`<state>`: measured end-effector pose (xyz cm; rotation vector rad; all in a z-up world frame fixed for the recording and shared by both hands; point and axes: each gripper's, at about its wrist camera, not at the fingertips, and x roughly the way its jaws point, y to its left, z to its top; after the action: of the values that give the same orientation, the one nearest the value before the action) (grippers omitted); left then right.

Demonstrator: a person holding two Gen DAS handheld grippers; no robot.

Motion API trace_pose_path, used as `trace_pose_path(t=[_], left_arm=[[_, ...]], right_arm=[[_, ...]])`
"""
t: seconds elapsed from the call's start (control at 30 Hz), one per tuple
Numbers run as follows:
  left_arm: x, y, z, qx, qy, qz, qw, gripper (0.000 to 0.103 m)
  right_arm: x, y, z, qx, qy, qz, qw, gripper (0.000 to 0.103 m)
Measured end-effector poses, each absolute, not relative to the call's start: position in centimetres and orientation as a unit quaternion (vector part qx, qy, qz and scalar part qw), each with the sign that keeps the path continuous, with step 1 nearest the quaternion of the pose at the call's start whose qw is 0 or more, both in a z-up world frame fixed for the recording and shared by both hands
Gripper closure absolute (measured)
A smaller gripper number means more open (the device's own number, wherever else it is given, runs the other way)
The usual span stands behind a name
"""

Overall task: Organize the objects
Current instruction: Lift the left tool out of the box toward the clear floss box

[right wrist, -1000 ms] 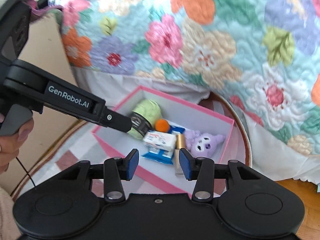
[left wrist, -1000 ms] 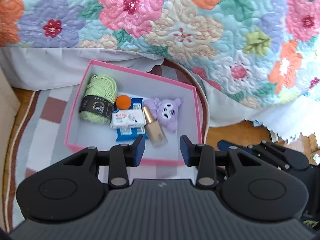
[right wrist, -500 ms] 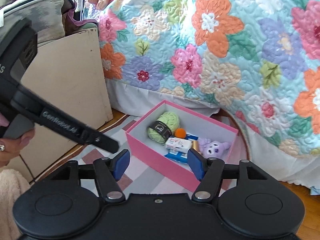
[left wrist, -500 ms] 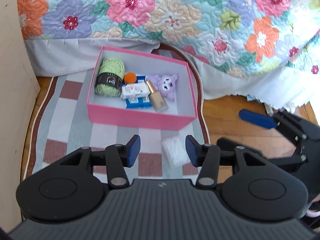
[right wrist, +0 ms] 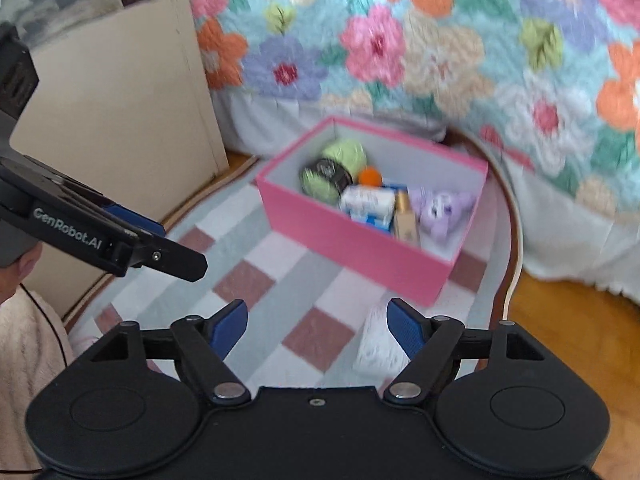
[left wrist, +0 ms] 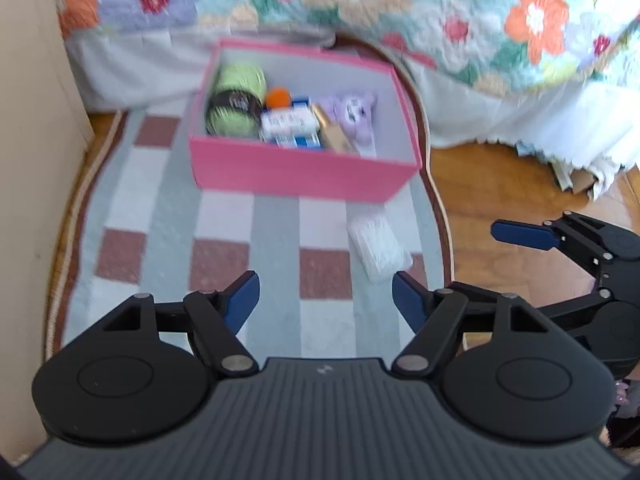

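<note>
Both tools released, nothing between the fingers on either. Left tool (left wrist: 325,296) hovers over the checked rug (left wrist: 168,216), blue pads spread wide. Right tool (right wrist: 316,326) same state, also above the rug, fingers apart

Pink box (left wrist: 304,172) sits on the rug close to the bed, lid off, white inside. Contents, packed toward the left and middle:
- green yarn ball (left wrist: 236,100) with a dark label band, in the left end against the wall
- small orange ball (left wrist: 278,97) just right of the yarn
- white and blue packets (left wrist: 290,126), stacked, touching the yarn
- tan bottle (left wrist: 334,132) with gold cap lying tilted, between the packets and the plush
- purple plush toy (left wrist: 354,114) on the right of the group
Right end of the box floor is bare

White packet (left wrist: 378,246) lies on the rug outside the box, just in front of its near right corner, apart from the wall. In the right wrist view it sits (right wrist: 376,342) just beside the right tool's right finger; touching or not, cannot tell

Frames are motion-blurred, label text unreadable

Floral quilt (right wrist: 400,52) hangs off the bed behind the box, white skirt below it. Beige panel (right wrist: 120,112) stands left of the rug. Wood floor (left wrist: 492,184) to the right
</note>
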<state>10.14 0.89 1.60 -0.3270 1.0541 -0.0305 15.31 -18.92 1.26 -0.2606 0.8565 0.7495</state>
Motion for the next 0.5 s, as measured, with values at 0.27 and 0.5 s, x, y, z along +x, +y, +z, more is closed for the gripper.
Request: trace_pose_path(t=[0.27,0.5], left_arm=[[12.2,0.2,-4.0,-0.18,0.498,0.002,0.849,0.028],[14.6,-0.4,-8.7,-0.22,0.49,-0.006,0.844,0.028]], right_arm=[[15.3,-19.2,-5.1,-0.166,0.378,0.334,0.848,0.023],[17.2,-18.7,-10.2,-0.182,0.371,0.323,0.851,0.023]])
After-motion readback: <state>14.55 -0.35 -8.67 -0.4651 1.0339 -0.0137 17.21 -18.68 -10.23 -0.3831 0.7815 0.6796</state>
